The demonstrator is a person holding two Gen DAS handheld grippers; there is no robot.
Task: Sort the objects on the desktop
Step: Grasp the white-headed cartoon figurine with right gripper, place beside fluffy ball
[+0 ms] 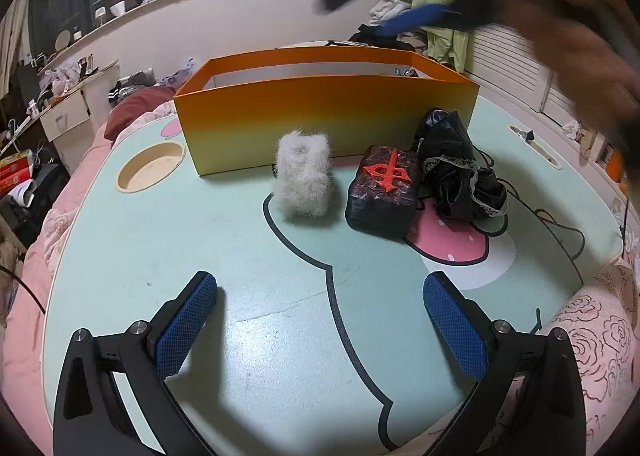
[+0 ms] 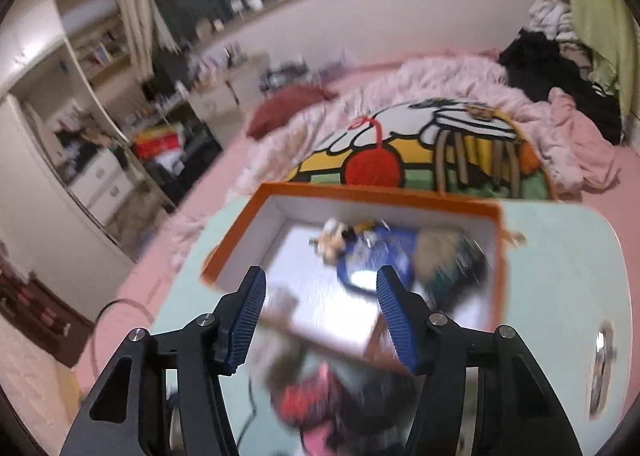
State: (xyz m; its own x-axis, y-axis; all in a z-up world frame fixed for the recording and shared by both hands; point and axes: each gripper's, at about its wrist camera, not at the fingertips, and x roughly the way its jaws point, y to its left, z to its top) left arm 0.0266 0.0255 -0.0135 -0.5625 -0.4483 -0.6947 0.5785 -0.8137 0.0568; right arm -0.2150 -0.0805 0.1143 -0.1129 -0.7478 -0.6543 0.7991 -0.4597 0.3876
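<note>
**Right gripper empty over the box, three things left**

Right gripper [image 2: 320, 320] hangs half open, nothing in it, above the box [image 2: 352, 191], which already holds a small pile. Left gripper [image 1: 320, 332] sits wide open and empty, nearer the fur piece [image 1: 303, 179], block [image 1: 382, 189] and black cloth [image 1: 460, 163] ahead of it.

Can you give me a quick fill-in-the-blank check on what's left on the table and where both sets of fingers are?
1. In front of the orange box, ____ objects remain on the table.
2. The dark block bears a ____ symbol.
3. The fluffy white item lies to the block's ____.
4. The left gripper holds ____.

Missing: three; red; left; nothing
</note>
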